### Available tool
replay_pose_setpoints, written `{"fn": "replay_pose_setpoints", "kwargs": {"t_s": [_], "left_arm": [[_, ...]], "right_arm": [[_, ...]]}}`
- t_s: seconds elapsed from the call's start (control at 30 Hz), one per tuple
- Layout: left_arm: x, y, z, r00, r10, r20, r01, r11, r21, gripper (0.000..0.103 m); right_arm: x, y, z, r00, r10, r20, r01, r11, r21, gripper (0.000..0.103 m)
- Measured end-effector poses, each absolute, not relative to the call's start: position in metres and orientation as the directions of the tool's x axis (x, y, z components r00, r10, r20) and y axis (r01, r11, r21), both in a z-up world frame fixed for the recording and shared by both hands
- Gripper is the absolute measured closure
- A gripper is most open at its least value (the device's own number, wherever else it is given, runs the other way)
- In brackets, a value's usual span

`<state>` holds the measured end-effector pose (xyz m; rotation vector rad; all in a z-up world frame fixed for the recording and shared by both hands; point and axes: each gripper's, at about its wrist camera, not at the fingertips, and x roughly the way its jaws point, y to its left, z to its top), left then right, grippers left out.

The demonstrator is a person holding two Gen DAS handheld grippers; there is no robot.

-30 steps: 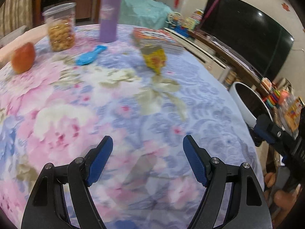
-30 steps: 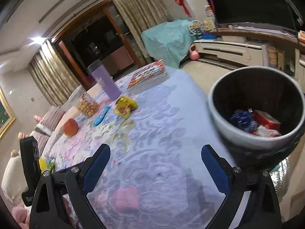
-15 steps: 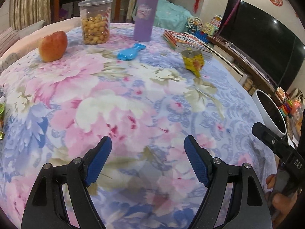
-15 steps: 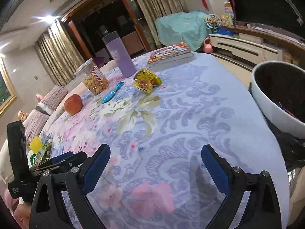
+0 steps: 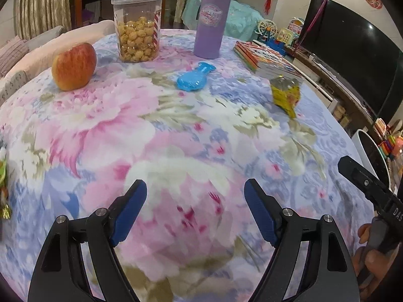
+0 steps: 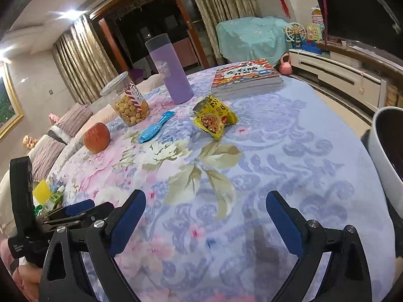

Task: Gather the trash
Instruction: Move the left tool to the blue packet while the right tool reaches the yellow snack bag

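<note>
Both tongs, left tongs (image 5: 195, 210) and right tongs (image 6: 205, 216), gape empty; yellow wrapper (image 6: 214, 117) and blue wrapper (image 5: 195, 78) remain on the desk (image 5: 176, 130), bin (image 6: 388, 151) waiting.

Left gripper (image 5: 195, 211) angled downward, its 2 blue-padded jaws spread wide with nothing between, right gripper (image 6: 205, 220) likewise agape and empty, fingers (image 5: 372, 256) wrapped on its handle

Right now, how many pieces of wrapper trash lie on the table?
3, perhaps more: a yellow snack bag near the books, a blue wrapper near the popcorn jar, and wrappers at the left edge.
</note>
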<state>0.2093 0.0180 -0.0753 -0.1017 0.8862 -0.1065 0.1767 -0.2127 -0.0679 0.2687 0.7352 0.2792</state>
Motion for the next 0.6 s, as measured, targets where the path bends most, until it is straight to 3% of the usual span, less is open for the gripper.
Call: {"fn": "replay_pose_setpoints", "kwargs": {"t_s": [0.6], "left_arm": [[0.298,0.027,-0.073,0.624,-0.091,-0.776,0.038,0.995,-0.087,0.021]], "right_arm": [[0.245,-0.197,-0.065,0.693,0.343,-0.634,-0.182,0.934,0.306,0.006]]}}
